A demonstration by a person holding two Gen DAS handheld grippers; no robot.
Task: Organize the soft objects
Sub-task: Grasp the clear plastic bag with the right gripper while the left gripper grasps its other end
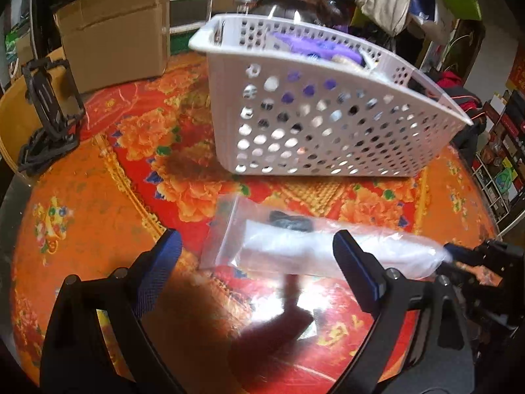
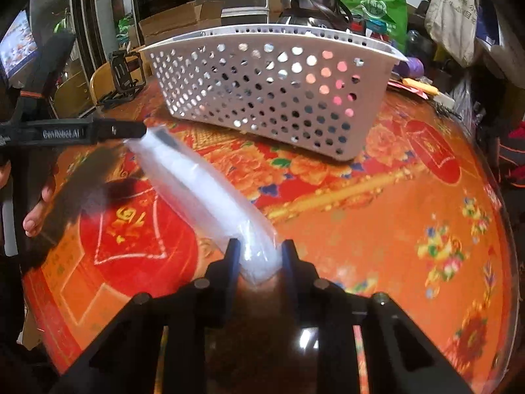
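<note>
My right claw [image 2: 259,256] pinches one end of the clear plastic bag [image 2: 203,190], which stretches toward ten o'clock above the table [image 2: 377,229]; my left claw [image 1: 259,249] stands spread; the white basket [image 2: 262,88] sits at twelve o'clock beyond.

Round table under a red-and-orange floral cloth [image 1: 98,197]. Open cardboard box [image 1: 115,36] at eleven o'clock. Black folding stand [image 1: 49,115] at nine o'clock on the table edge. Steel kettle [image 2: 305,3] at twelve; green bag [image 2: 377,6] at one, canvas tote [image 2: 456,10] beyond.
</note>
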